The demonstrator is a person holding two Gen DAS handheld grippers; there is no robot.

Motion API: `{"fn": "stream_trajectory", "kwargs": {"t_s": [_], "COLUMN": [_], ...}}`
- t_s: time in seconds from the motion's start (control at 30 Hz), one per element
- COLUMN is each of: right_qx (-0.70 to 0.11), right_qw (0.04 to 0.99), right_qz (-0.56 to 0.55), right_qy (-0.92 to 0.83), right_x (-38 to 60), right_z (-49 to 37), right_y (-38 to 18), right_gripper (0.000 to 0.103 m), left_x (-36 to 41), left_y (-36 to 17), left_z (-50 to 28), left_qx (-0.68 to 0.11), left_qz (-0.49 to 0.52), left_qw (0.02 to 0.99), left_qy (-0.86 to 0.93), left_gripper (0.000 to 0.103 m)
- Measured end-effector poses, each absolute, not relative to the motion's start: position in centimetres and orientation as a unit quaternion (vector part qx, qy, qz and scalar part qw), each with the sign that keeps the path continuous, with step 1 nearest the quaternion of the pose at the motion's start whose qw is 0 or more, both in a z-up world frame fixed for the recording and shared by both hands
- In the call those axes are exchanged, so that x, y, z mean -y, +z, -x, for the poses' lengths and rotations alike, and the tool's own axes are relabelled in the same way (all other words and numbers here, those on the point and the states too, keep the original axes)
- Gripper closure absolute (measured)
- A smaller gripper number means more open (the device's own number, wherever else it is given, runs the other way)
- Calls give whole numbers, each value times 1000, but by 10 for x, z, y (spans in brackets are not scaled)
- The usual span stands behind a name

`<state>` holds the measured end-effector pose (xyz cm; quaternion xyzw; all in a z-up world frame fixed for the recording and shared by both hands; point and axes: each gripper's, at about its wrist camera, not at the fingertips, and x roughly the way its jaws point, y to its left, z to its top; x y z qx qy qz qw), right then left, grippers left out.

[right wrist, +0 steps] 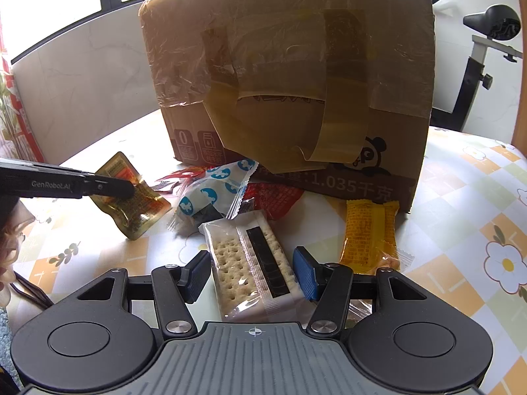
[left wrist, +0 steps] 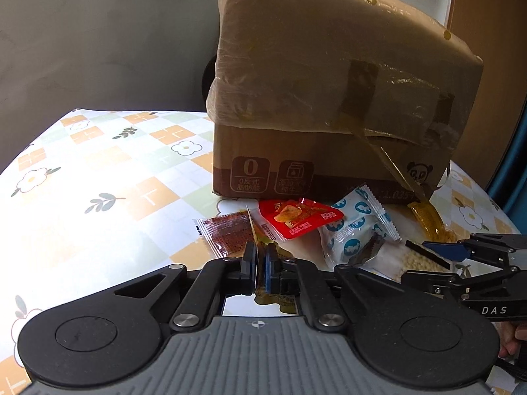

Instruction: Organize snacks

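My left gripper (left wrist: pixel 261 263) is shut on the edge of an amber snack packet (right wrist: pixel 138 210), which hangs tilted off the table; the right wrist view shows the same gripper (right wrist: pixel 126 189) pinching it from the left. My right gripper (right wrist: pixel 252 276) is shut on a clear pack of crackers (right wrist: pixel 243 263), one pad against each long side. Loose snacks lie in front of a taped cardboard box (right wrist: pixel 290 82): a white-and-blue packet (right wrist: pixel 214 191), a red packet (left wrist: pixel 296 220), a dark brown-red packet (left wrist: pixel 227 230) and a yellow packet (right wrist: pixel 365 233).
The table wears a chequered cloth with flowers (left wrist: pixel 98 171). The tall box (left wrist: pixel 329 98) blocks the back of the table. A white panel (right wrist: pixel 82 82) stands behind on the left and an exercise bike (right wrist: pixel 487 49) on the right. A person's hand (right wrist: pixel 10 240) shows at the left edge.
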<state>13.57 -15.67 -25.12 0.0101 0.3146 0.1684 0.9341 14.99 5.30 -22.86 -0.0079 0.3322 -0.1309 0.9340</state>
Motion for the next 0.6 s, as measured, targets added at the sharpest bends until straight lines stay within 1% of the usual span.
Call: {"fn": "stream_trajectory", "kwargs": {"t_s": [0.23, 0.6], "right_qx": [-315, -313], "right_qw": [934, 933], "right_qz": [-10, -2], "right_qy": [169, 178], "right_x": [157, 153], "right_z": [-136, -130], "right_y": [-251, -245], "right_gripper": [52, 58], "left_x": [-57, -60], "left_y": [-214, -198], "left_z": [-144, -135], "left_qx": [-317, -289], "left_qz": [22, 35], "left_qw": [939, 946], "left_qy": [-134, -141], "left_gripper": [99, 99]}}
